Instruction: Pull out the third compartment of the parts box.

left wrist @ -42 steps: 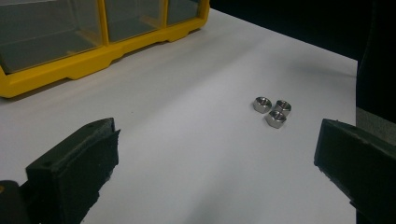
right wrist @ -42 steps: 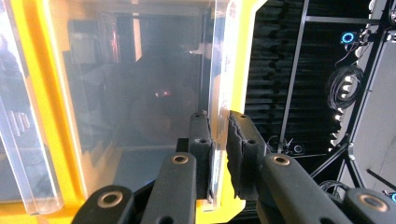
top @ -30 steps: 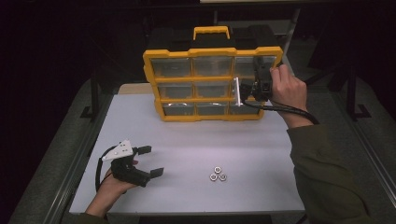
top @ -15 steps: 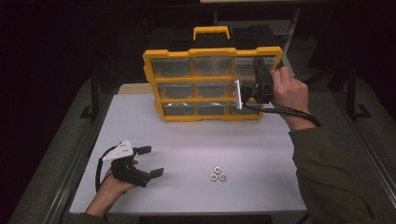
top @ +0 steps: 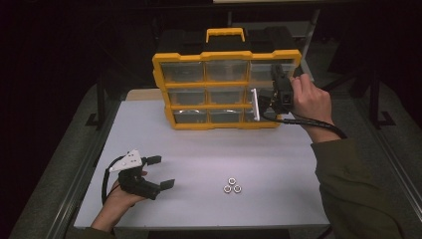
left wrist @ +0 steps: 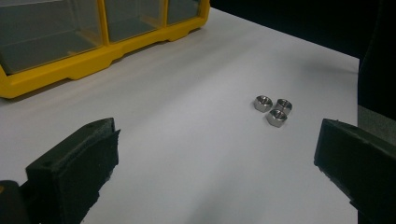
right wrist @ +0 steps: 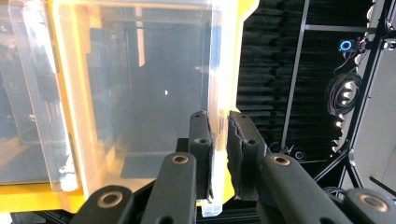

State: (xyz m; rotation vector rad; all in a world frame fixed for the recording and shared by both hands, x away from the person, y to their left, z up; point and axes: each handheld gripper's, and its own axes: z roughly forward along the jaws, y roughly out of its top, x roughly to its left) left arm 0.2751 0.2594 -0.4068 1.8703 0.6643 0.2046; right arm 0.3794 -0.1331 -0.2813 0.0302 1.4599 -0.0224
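the organiser [top: 219, 89], a yellow case with clear bins, stands upright along the far edge of the table [top: 278, 164], a bit right of the middle. the right gripper [top: 271, 97] is up against its right end, at the middle row, jaws pinched on the clear wall of a bin [right wrist: 154, 88] that sticks out of the frame; in the right gripper view the pads clamp the plastic edge from both sides. the bin's white front [top: 256, 104] juts toward the near side. three nuts [top: 232, 185] lie touching in a cluster near the table's front edge, a little right of centre, well apart from the organiser with bare table between. the left gripper [top: 161, 172] rests by the front left corner, jaws spread wide and holding nothing, aimed toward the nuts [left wrist: 273, 110], with nothing in the way.
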